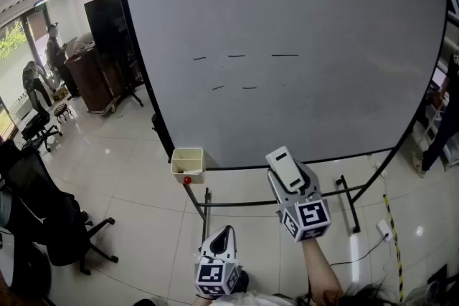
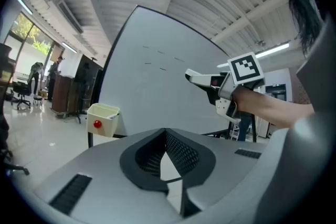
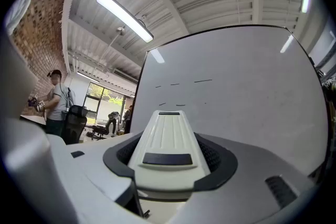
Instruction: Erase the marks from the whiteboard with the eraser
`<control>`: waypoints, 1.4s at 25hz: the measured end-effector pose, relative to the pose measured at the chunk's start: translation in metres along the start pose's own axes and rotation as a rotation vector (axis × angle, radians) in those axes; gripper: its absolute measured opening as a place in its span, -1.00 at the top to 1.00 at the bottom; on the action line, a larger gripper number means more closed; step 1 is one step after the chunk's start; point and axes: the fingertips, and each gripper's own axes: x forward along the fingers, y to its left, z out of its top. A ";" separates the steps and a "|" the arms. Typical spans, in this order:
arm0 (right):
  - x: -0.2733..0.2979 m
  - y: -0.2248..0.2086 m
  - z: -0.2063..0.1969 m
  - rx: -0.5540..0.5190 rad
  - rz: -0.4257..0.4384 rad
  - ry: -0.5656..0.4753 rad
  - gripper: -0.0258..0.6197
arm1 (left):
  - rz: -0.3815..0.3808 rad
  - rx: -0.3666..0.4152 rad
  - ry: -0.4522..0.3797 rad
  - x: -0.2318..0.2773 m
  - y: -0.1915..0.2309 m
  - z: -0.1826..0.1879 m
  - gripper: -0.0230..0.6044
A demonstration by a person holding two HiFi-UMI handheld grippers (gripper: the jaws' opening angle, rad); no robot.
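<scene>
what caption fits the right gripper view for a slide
Right gripper shut on the eraser, facing the whiteboard and its short dash marks

Seen from my head view: a cream box (image 1: 187, 163) with a red knob (image 1: 187, 180) hangs near centre, a black office chair (image 1: 50, 226) at eight o'clock, a dark cabinet (image 1: 109, 21) at ten o'clock, over glossy floor tiles (image 1: 136, 175).

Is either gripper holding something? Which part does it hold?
The right gripper holds the white eraser by its near end, and the far end sticks out toward the whiteboard. The left gripper holds nothing; its jaws are together.
</scene>
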 end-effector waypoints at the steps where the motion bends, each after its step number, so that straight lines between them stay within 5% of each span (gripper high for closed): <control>1: 0.022 -0.007 0.008 -0.011 -0.015 -0.017 0.07 | -0.005 0.007 -0.010 0.011 0.012 0.009 1.00; 10: 0.155 -0.093 0.082 -0.080 -0.280 -0.150 0.07 | -0.031 0.027 -0.042 0.090 0.097 0.059 1.00; 15: 0.167 -0.089 0.079 -0.297 -0.371 -0.148 0.07 | -0.049 0.007 -0.014 0.111 0.109 0.056 1.00; 19: 0.182 -0.046 0.046 -0.439 -0.298 -0.068 0.07 | -0.018 -0.014 -0.016 0.127 0.119 0.056 1.00; 23: 0.197 0.017 -0.031 -0.569 -0.087 0.060 0.07 | -0.001 -0.029 -0.037 0.135 0.114 0.066 1.00; 26: 0.193 0.014 -0.021 -0.482 -0.091 -0.002 0.07 | 0.007 -0.027 -0.036 0.135 0.109 0.068 1.00; 30: 0.161 -0.065 0.068 -0.223 -0.304 -0.215 0.07 | 0.029 -0.034 -0.012 0.127 0.110 0.055 1.00; 35: 0.161 -0.111 0.091 -0.270 -0.396 -0.313 0.07 | 0.068 -0.036 -0.006 0.118 0.119 0.054 1.00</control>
